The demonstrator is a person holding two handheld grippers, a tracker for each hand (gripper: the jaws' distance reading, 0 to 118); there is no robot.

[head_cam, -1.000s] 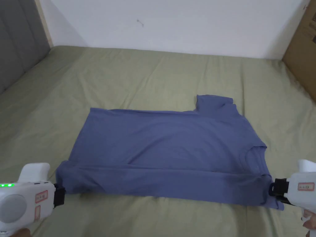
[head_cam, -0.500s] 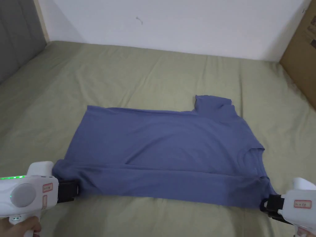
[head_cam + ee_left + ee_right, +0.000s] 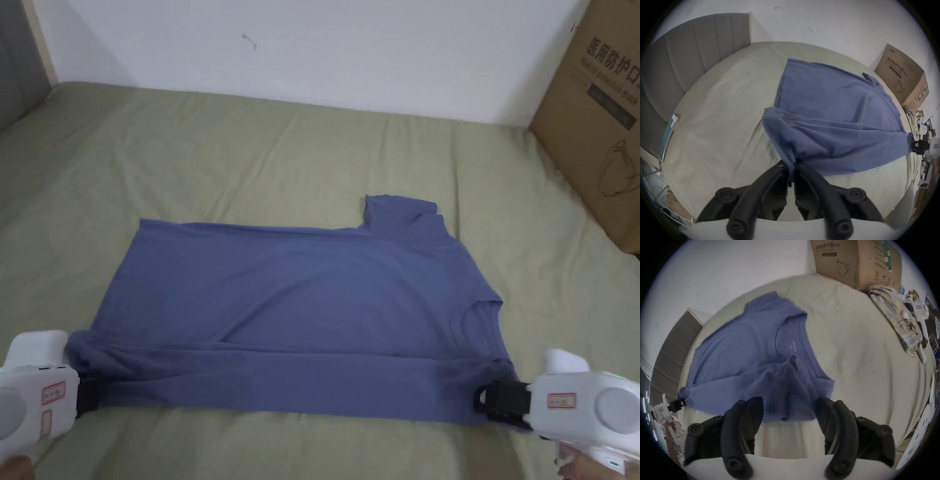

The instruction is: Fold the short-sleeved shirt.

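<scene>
A blue short-sleeved shirt (image 3: 300,294) lies spread on the green bed sheet (image 3: 250,144), neck to the right and hem to the left. Its near side is folded over into a long band. My left gripper (image 3: 94,394) is at the hem end of that band. In the left gripper view its jaws (image 3: 791,164) are shut on a bunched corner of the shirt (image 3: 834,105). My right gripper (image 3: 484,400) sits at the shoulder end. In the right gripper view it (image 3: 788,400) stands wide open, with the shirt's (image 3: 740,345) edge lying between the jaws.
A big cardboard box (image 3: 594,119) stands on the bed at the far right. A grey padded headboard (image 3: 688,56) runs along the left side. A plaid cloth (image 3: 893,321) lies near the box. A white wall backs the bed.
The head camera has turned to the right. My right gripper has slid left, in toward the shoulder end of the band. My left gripper keeps hold of the hem corner.
</scene>
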